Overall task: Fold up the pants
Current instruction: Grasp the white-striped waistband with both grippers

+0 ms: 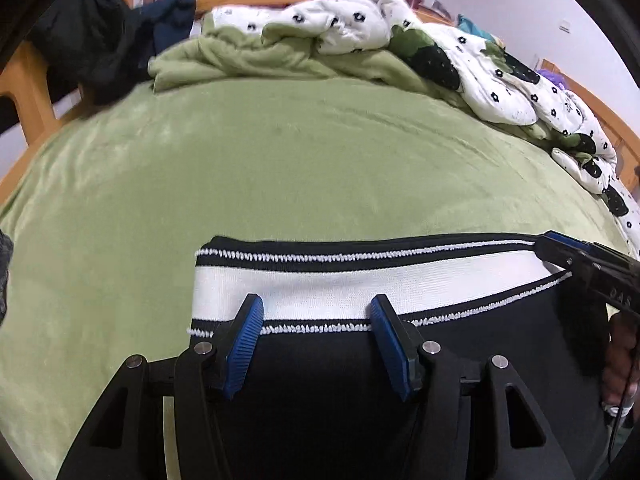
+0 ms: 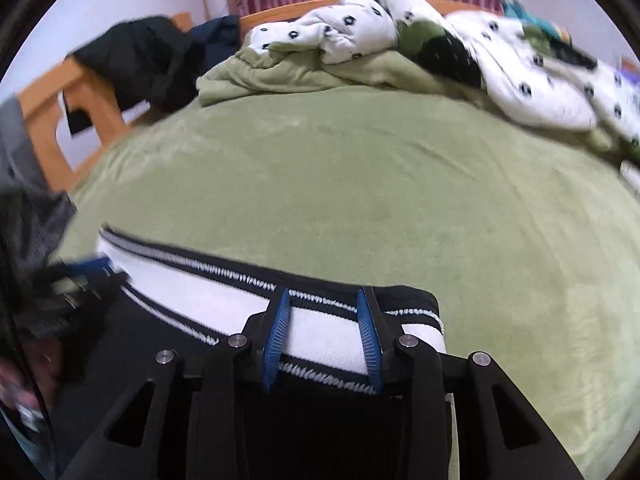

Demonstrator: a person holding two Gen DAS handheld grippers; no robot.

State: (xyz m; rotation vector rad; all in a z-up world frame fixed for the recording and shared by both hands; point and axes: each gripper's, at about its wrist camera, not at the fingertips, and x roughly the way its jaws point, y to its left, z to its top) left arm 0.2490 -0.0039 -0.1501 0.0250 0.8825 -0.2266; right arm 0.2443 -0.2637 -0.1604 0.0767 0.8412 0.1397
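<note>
Pants (image 1: 320, 380) are at the bottom center of both views, black w/ a white-and-black striped waistband (image 1: 340, 284) running left-right across the frame, lying on the green sheet (image 1: 300, 168).

Going left to right in the left wrist view: dark clothes (image 1: 100, 48) hang on the bed frame (image 1: 32, 92) upper left, green blanket (image 1: 248, 60) bunched top center, flower-print quilt (image 1: 460, 56) piled along the upper right. Bottom center, the left gripper (image 1: 316, 312) has its fingers spread w/ the tips over the waistband's lower edge, closer to its left end. Doesn't look like it's pinching anything, cloth just sits between and under the pads. Far right edge of that view, the right gripper (image 1: 560, 248) sits at the waistband's right end, cant tell from there if it's clamped.

Right wrist view: right gripper (image 2: 322, 300) at bottom center, fingers also apart, straddling the band near its right corner. The left one shows as a blur at lower left.

Key thing imo: the band's long axis runs sideways between the two tools, left tool owns the left end, right tool owns the right end, legs trail back under the cameras out of view. So prob the next move is both closing on their own corner, then lifting or carrying the top edge together. If only one grabs, the band will likely skew.
</note>
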